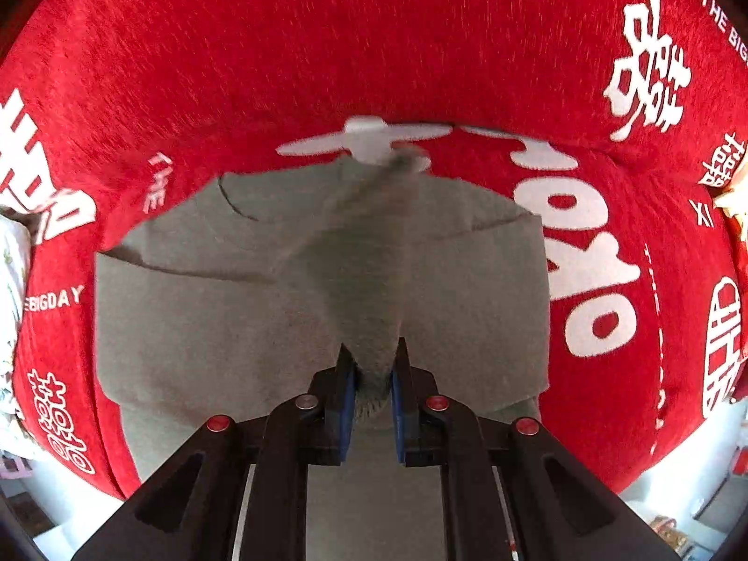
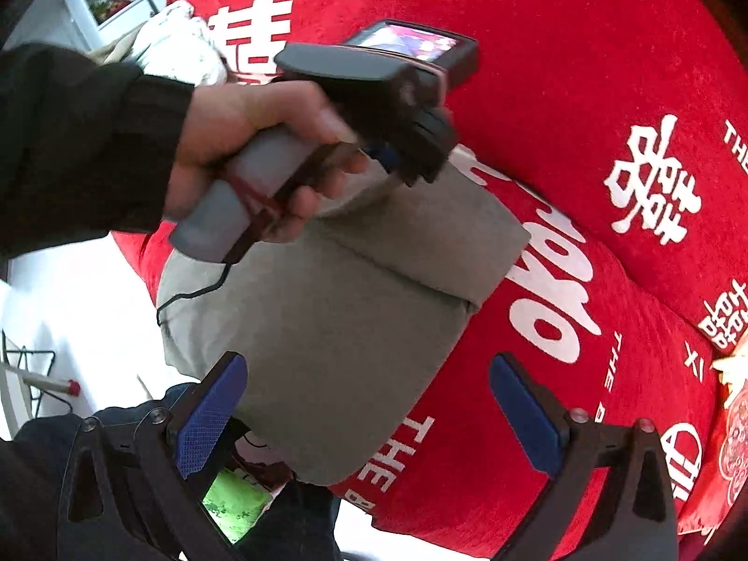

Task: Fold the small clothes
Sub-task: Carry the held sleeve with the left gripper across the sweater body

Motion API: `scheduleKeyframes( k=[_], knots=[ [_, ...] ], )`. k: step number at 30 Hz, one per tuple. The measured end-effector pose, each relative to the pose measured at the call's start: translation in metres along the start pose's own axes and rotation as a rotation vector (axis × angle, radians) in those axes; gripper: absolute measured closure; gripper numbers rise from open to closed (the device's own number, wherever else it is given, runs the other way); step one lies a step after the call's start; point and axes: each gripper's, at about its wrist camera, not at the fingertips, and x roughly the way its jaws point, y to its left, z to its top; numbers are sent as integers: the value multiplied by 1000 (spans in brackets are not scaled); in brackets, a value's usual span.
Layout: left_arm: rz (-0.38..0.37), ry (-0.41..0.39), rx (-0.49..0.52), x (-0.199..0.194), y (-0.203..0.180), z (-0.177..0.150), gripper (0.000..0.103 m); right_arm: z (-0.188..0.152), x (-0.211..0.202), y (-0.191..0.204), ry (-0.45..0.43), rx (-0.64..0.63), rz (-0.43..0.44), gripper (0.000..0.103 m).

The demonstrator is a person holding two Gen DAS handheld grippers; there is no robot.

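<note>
1. While the left tool [image 1: 374, 369] points down, its blue pads are clamped on a pinched-up fold of a grey garment [image 1: 290, 308], which rises in a blurred ridge away from the fingers.
2. Spread beneath that ridge, the grey garment lies on a red cloth [image 1: 327, 46] printed with white characters and lettering, its folded layers stacked flat.
3. Seen from the right wrist, a person's hand [image 2: 252, 154] in a dark sleeve [image 2: 84, 140] grips the left tool's grey handle above the garment's far edge.
4. At the bottom of that view the right tool [image 2: 369, 406] stands wide open, its blue pads apart with nothing pressed between them; the garment's near corner shows in the gap between them, just beside the left-hand pad.
5. Folded into a thick rectangle, the garment sits near the red cloth's edge, by the pale floor [image 2: 70, 308].
</note>
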Motion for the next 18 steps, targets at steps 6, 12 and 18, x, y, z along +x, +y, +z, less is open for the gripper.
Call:
scheduleKeyframes(
  k=[6, 12, 18],
  knots=[
    [-11, 28, 21, 11, -15, -2, 90, -4, 2, -3, 19, 17, 3, 0],
    [-45, 106, 4, 29, -20, -2, 90, -10, 5, -6, 41, 42, -3, 0],
    [-114, 117, -23, 30, -10, -10, 90, -18, 9, -10, 75, 78, -11, 0]
  ],
)
